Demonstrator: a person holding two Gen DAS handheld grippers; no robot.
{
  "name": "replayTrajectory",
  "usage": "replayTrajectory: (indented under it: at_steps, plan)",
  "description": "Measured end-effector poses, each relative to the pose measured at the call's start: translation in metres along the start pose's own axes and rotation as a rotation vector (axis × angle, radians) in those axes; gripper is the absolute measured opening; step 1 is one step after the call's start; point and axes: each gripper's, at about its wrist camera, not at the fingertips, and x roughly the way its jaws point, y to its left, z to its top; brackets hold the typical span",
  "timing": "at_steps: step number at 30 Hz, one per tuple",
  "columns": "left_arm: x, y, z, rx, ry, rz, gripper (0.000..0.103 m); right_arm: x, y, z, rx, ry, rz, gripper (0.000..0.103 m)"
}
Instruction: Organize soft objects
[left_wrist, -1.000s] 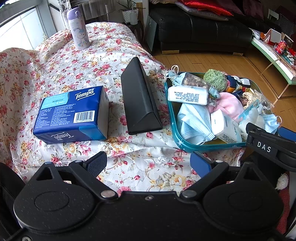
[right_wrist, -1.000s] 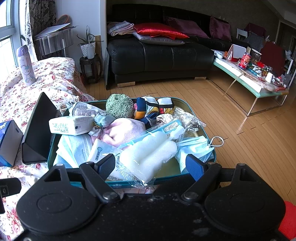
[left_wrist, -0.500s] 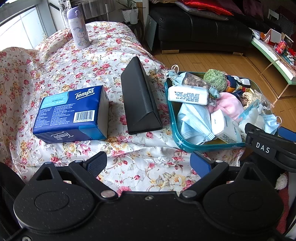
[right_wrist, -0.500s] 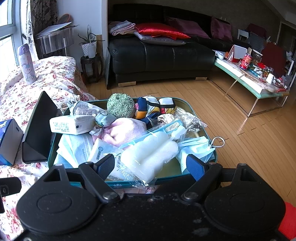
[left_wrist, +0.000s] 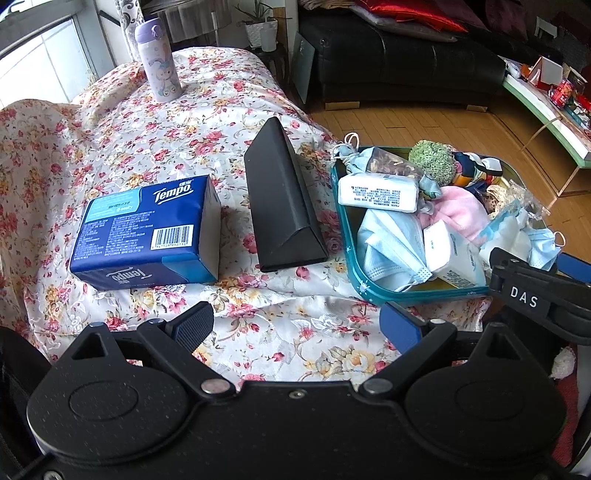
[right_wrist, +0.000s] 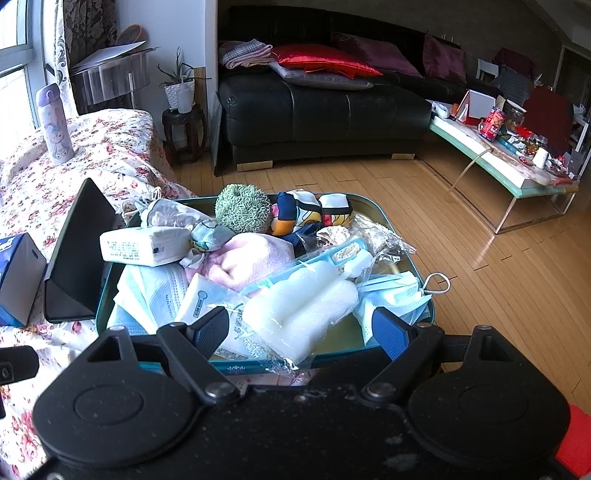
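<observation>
Sunlit living room with a black sofa (right_wrist: 325, 110) and wood floor lies behind a bed (left_wrist: 110, 147) draped in a flowered cover, and everything for the job sits along its near edge. Largest on it is the teal tray (right_wrist: 105, 295) at the near right corner, piled high with soft things; next a blue Tempo tissue pack (left_wrist: 147, 230) toward the near left edge, with a black triangular case (left_wrist: 284, 206) lying between pack and tray, touching neither as far as I can tell. Within the heap, face masks (right_wrist: 151, 295) spread along the tray's left side, a bagged white sponge roll (right_wrist: 306, 310) lies across the front, a pink cloth (right_wrist: 251, 258) sits in the middle, a white tissue packet (right_wrist: 147, 245) rests on top at the left, and a green woolly ball (right_wrist: 242, 208) sits at the far rim. Both tools are empty: the left hand-held gripper (left_wrist: 295, 326) hangs with its jaws spread wide over bare cover at the near edge, and the right hand-held gripper (right_wrist: 301, 332) hangs equally spread over the tray's front rim, the sponge bag just ahead of its fingers. Whether the pile is gathered or awaits sorting, I cannot judge. Any grasp here should take one top item, pinching its firm body rather than loose film or ear loops, and lift straight up so neighbours do not drag over the rim.
</observation>
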Motion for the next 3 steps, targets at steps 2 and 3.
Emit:
replayTrajectory:
  at_steps: [2, 3]
  plan:
    - [-0.0002, -0.0006, 0.0, 0.002, 0.001, -0.002, 0.094, 0.0, 0.0001, 0.0, 0.0, 0.0, 0.0, 0.084]
    - [-0.0002, -0.0009, -0.0001, 0.002, 0.002, -0.003, 0.094, 0.0, 0.0002, 0.0, 0.0, 0.0, 0.0, 0.084]
